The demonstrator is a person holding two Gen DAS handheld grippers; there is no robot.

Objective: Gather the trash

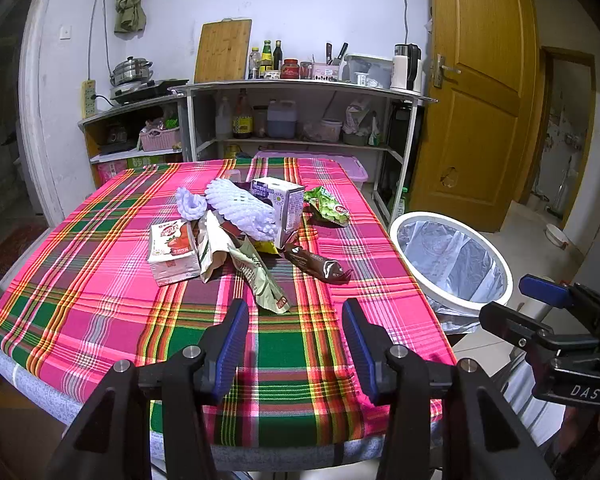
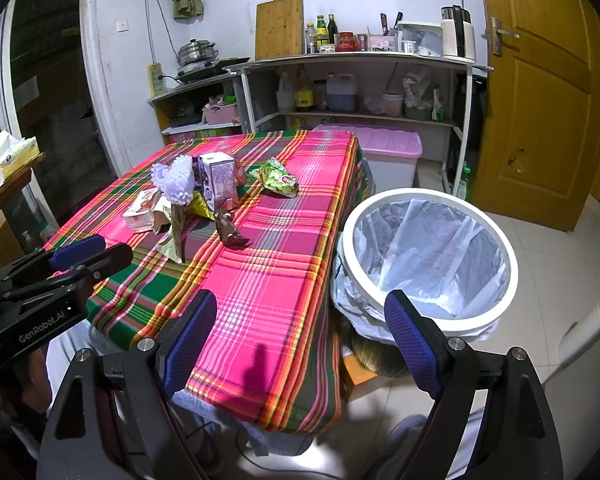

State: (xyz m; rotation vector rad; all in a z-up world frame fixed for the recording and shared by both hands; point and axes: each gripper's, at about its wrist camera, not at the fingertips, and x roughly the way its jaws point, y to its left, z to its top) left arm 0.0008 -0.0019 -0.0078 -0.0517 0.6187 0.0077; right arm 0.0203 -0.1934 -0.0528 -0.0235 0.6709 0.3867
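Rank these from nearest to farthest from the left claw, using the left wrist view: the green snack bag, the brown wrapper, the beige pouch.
1. The beige pouch, just ahead of the left claw, tip between its fingers' line.
2. The brown wrapper, ahead, slightly right.
3. The green snack bag, far right of the pile.

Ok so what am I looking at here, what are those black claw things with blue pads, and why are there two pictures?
Those are two hand-held grippers, no robot arm; a person carries one in each hand. Each has a camera looking along its fingers, so you get one picture per gripper. The left gripper hangs open over the near edge of the table, empty. The right gripper is open and empty too, over the table's corner beside the lined bin. On the plaid cloth lies a pile of trash: a red carton, a purple carton, white foam netting, a brown wrapper, a green packet. Nothing is in the bin yet.
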